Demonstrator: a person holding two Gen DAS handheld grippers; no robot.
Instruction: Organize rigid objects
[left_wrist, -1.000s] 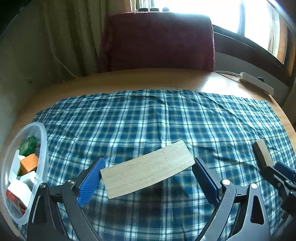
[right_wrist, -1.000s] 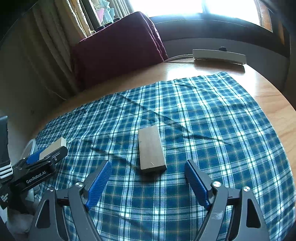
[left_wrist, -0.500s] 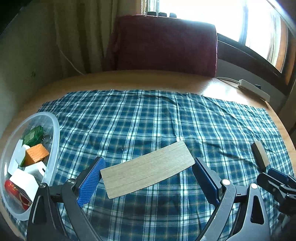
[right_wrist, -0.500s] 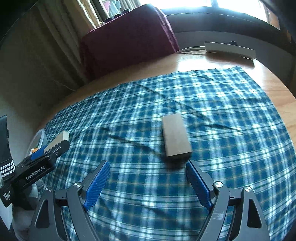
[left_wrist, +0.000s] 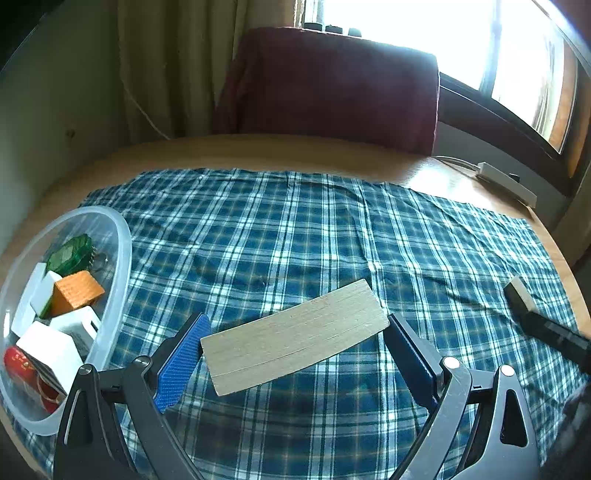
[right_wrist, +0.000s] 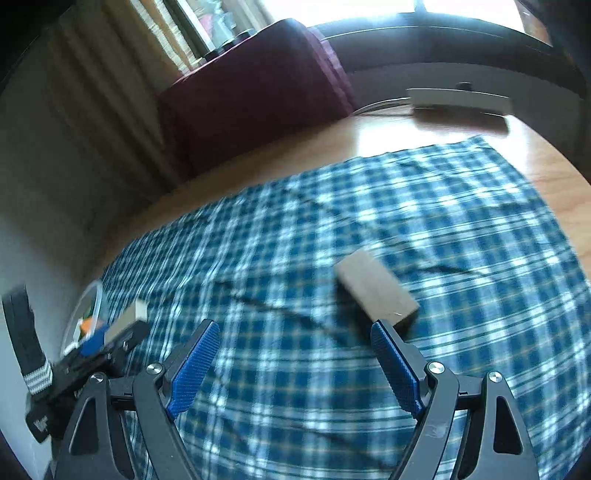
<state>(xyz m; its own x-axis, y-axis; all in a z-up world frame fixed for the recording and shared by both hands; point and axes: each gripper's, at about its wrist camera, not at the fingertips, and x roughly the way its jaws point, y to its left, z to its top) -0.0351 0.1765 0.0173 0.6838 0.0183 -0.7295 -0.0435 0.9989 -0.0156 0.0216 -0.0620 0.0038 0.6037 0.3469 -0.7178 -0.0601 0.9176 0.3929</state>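
Matt pale wooden plank (left_wrist: 293, 338), woven checked cloth (left_wrist: 295, 229), translucent glossy plastic bowl (left_wrist: 118, 236).

Long wooden block (left_wrist: 293, 334) held crosswise between the left gripper (left_wrist: 295, 354) pads, above the cloth (left_wrist: 295, 229); bowl (left_wrist: 122, 258) at the cloth's left edge, small items inside; shorter block (right_wrist: 376, 290) lying on the cloth just ahead of the right gripper (right_wrist: 295, 363); power strip (left_wrist: 506, 184) far right on the table (left_wrist: 258, 151).

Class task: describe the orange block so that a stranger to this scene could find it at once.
Start at the blue plaid cloth, then go to the clear plastic bowl at its left edge. Inside lies the orange block, the only orange piece among white blocks and a green one.
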